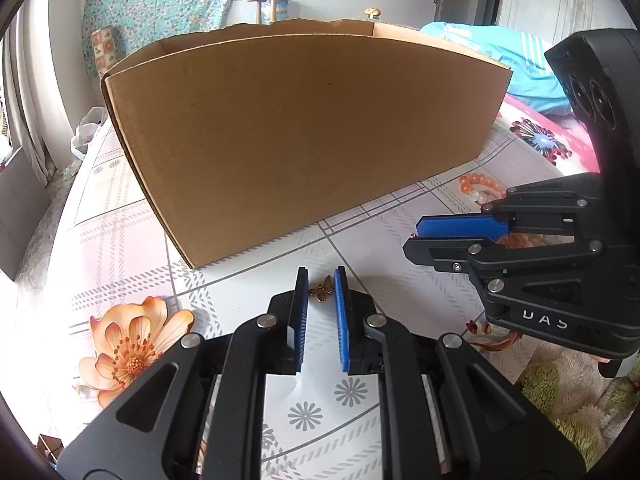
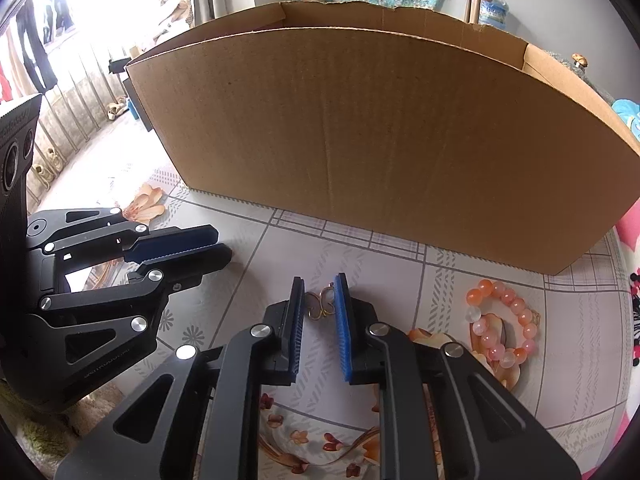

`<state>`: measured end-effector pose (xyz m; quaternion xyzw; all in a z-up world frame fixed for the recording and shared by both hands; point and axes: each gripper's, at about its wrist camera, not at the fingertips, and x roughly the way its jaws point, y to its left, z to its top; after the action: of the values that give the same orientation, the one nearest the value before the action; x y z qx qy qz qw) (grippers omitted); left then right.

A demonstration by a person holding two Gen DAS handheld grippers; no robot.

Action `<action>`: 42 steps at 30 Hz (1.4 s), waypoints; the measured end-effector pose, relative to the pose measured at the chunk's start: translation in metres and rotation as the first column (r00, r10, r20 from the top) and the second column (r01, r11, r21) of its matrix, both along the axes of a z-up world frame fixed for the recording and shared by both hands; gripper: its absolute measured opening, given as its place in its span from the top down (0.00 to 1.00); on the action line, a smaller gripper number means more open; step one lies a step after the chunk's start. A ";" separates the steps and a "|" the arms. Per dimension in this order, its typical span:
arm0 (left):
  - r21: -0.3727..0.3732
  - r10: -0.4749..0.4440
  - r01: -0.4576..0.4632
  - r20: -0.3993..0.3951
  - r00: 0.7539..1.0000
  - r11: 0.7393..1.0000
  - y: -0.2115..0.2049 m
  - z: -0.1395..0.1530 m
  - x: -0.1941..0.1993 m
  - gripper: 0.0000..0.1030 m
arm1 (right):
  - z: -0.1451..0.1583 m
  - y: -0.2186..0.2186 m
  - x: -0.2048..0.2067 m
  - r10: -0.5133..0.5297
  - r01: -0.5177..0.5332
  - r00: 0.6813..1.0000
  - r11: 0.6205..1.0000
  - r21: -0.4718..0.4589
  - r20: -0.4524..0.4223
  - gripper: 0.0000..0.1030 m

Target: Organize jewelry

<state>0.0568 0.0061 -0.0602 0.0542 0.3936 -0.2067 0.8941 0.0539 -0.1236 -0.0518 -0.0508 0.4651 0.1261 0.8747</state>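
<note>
A small bronze butterfly charm (image 1: 322, 289) lies on the table between the tips of my left gripper (image 1: 321, 280), whose blue pads stand apart on either side of it. A gold wire ornament (image 2: 320, 304) lies between the tips of my right gripper (image 2: 320, 290), also open around it. An orange and white bead bracelet (image 2: 502, 322) lies on the table to the right; part of it shows in the left wrist view (image 1: 476, 188). An open cardboard box (image 1: 300, 136) stands just behind; it also fills the right wrist view (image 2: 380, 136). Its inside is hidden.
The table wears a patterned plastic cloth with printed orange flowers (image 1: 132, 350). The right gripper (image 1: 452, 236) shows from the side in the left view, the left gripper (image 2: 200, 246) in the right view. A bed with blue fabric (image 1: 500, 56) lies behind right.
</note>
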 end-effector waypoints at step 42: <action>-0.013 0.014 -0.014 0.004 1.000 1.000 0.001 0.000 -0.002 0.89 | 0.006 -0.019 -0.003 -0.084 0.084 0.996 0.996 0.018 -0.011 0.95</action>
<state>0.0544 0.0071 -0.0604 0.0461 0.3908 -0.2031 0.8966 0.0510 -0.1424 -0.0460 -0.0223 0.4702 0.0940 0.8773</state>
